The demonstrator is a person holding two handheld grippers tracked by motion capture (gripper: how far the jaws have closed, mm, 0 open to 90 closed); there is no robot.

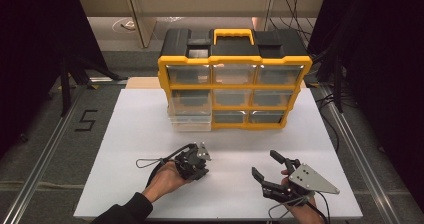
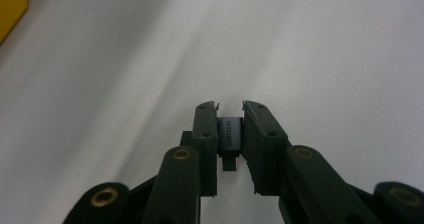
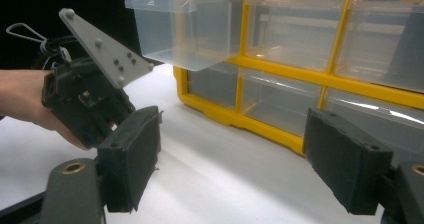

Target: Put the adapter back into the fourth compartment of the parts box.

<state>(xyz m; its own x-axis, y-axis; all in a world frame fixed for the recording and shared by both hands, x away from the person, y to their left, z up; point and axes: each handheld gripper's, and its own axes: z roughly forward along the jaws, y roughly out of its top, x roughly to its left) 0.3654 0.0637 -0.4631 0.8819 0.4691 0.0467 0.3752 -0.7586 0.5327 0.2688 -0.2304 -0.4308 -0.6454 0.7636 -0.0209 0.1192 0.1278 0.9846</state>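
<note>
My left gripper (image 1: pixel 196 173) points down at the white board (image 1: pixel 130 134) near its front middle. In the left gripper view its jaws (image 2: pixel 230 108) are shut on a small grey adapter (image 2: pixel 230 134) with printed lettering, and a dark plug end shows below it. My right gripper (image 1: pixel 272 170) lies low at the front right, open with nothing between its jaws (image 3: pixel 235 149). The right gripper view also shows the left gripper (image 3: pixel 90 104) and its hand at the left.
A yellow and black organiser (image 1: pixel 235 86) with clear drawers stands at the back of the board. Its middle-left drawer (image 1: pixel 190 119) (image 3: pixel 185 29) is pulled out toward me. Dark frames and cables flank the table.
</note>
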